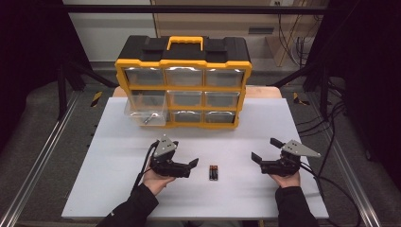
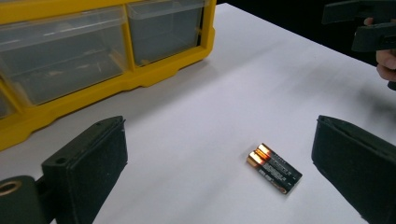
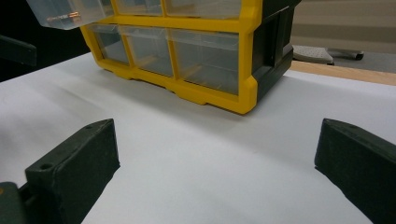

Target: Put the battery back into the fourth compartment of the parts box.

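Note:
Two black and copper batteries (image 1: 213,172) (image 2: 274,168) lie side by side on the white table top (image 1: 118,189). My left gripper (image 1: 185,153) (image 2: 219,142) is just left of them, open, with the batteries ahead of its jaws toward the right one. My right gripper (image 1: 265,149) (image 3: 217,144) is open too, to the right of the batteries, with nothing between its jaws. A yellow and black drawer organizer (image 1: 183,85) (image 2: 154,70) (image 3: 243,56) stands at the back. Its middle-left clear drawer (image 1: 145,112) (image 3: 65,11) is pulled out with a small metal item inside.
The other clear drawers (image 1: 222,100) are pushed in. Metal frame rails (image 1: 42,156) run along both sides of the table, and cables (image 1: 326,142) trail off at the right. The white top lies bare between the organizer and the grippers.

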Motion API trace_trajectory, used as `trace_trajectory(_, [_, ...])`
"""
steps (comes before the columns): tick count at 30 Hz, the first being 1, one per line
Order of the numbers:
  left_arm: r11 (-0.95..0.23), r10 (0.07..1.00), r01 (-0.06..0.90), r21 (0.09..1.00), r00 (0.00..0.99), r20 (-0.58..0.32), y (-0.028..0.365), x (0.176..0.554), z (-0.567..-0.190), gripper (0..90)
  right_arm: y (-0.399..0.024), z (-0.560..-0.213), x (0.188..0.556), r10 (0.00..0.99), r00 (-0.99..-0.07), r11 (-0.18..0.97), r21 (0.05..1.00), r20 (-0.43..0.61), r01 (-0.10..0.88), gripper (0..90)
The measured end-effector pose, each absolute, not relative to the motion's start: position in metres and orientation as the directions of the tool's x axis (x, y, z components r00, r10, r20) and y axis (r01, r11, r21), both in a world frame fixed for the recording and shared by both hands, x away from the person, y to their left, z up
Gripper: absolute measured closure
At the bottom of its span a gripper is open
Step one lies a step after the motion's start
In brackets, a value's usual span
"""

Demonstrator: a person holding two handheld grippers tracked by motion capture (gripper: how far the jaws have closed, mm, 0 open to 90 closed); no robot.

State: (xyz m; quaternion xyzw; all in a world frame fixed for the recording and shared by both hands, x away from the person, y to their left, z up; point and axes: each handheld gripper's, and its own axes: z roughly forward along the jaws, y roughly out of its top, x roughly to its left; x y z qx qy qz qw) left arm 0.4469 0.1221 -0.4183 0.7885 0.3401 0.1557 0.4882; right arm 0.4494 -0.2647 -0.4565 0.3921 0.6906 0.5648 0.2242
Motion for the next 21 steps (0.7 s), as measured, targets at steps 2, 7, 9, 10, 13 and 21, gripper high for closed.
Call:
trace_trajectory(2, [-0.293,0.683,0.390,0.873,0.725,-0.094,0.117,0.448,-0.421,3.0,-0.265,-0.456,0.449,0.795,-0.592,0.056,0.957,0.131,0.286,0.2])
trace_trajectory(7, [-0.308,0.676,0.403,0.862,0.730,-0.099,0.104,0.450,-0.428,3.0,-0.265,-0.456,0.449,0.795,-0.592,0.055,0.956,0.133,0.288,0.2])
trace_trajectory(9, [-0.320,0.675,0.410,0.854,0.731,-0.099,0.099,0.451,-0.431,2.9,-0.265,-0.456,0.449,0.795,-0.592,0.056,0.956,0.131,0.286,0.2])
trace_trajectory(10, [-0.326,0.674,0.414,0.850,0.732,-0.098,0.096,0.452,-0.433,3.0,-0.265,-0.456,0.449,0.795,-0.592,0.056,0.957,0.131,0.286,0.2])
trace_trajectory(13, [-0.346,0.672,0.424,0.837,0.735,-0.095,0.089,0.453,-0.440,2.9,-0.265,-0.456,0.449,0.795,-0.592,0.056,0.956,0.131,0.287,0.2])
trace_trajectory(21, [-0.397,0.681,0.466,0.791,0.727,-0.087,0.075,0.455,-0.456,3.0,-0.265,-0.456,0.449,0.795,-0.592,0.056,0.956,0.131,0.286,0.2])
